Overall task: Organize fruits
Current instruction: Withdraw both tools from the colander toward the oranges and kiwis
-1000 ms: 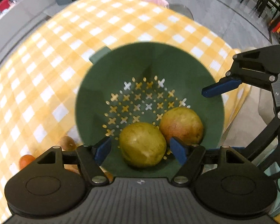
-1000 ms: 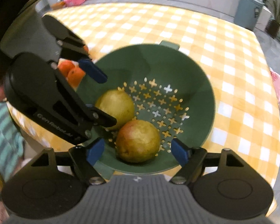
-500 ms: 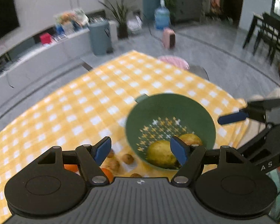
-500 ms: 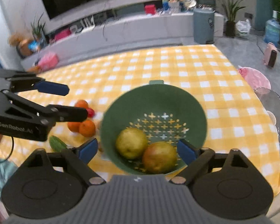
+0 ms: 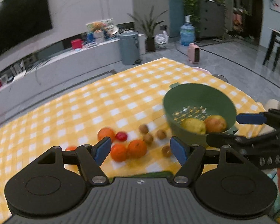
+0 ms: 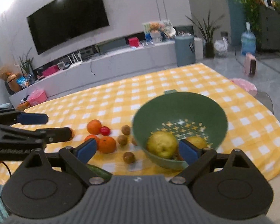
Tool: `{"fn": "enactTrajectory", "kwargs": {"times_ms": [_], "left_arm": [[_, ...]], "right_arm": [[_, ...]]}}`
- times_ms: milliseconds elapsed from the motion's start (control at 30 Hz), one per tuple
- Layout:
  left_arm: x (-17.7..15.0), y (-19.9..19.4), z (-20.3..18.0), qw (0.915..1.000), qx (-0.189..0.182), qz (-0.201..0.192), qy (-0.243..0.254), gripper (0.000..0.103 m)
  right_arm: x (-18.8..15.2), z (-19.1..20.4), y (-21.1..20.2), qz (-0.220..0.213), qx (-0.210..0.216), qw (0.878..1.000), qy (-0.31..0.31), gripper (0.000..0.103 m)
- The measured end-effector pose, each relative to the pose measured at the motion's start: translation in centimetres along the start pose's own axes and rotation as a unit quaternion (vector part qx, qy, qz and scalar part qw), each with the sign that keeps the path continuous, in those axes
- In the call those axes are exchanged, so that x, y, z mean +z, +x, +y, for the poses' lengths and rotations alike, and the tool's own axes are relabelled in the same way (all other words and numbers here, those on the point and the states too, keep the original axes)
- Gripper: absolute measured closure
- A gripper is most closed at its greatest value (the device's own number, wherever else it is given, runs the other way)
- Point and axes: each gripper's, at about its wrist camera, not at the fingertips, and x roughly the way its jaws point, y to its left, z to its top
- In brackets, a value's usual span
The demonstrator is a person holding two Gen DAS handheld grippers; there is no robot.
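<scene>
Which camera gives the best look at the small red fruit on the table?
The right wrist view: the small red fruit sits sharp beside an orange. In the left wrist view it is visible but motion-blurred.

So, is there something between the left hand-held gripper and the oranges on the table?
Nothing visible blocks the way. The left hand-held gripper is open and empty, and the oranges lie on the cloth just beyond its fingertips. The small brown fruits and the green bowl sit off to the right.

place: home living room | signs: wall television, houseplant, checked tablecloth
</scene>
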Motion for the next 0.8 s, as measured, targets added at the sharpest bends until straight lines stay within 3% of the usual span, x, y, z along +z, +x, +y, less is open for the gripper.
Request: {"fn": "enactTrajectory", "kwargs": {"times_ms": [67, 133, 200, 333, 600, 800], "left_arm": [[-0.9, 0.1, 1.1, 0.9999, 0.003, 0.008, -0.014, 0.02], [-1.6, 0.1, 2.0, 0.9997, 0.006, 0.012, -0.021, 0.02], [-2.2, 0.2, 2.7, 0.9995, 0.008, 0.017, -0.027, 0.022], [-3.3, 0.4, 3.7, 0.9991, 0.006, 0.017, -0.037, 0.027], [-4.2, 2.8, 4.6, 0.9983, -0.008, 0.021, -0.053, 0.045], [-4.2, 5.0, 5.1, 0.9976, -0.012, 0.032, -0.06, 0.046]], "right_arm": [[-0.8, 1.0, 0.2, -0.001, 0.013, 1.0, -0.011, 0.013], [-1.3, 1.7, 0.7, 0.003, 0.022, 1.0, -0.017, 0.024], [-1.6, 2.1, 1.5, 0.009, 0.026, 0.999, -0.019, 0.026], [-2.3, 2.8, 3.4, 0.027, 0.017, 0.999, -0.026, 0.041], [-2.8, 3.3, 6.1, 0.05, -0.003, 0.998, -0.032, 0.055], [-2.9, 3.3, 8.3, 0.06, -0.016, 0.998, -0.034, 0.062]]}}
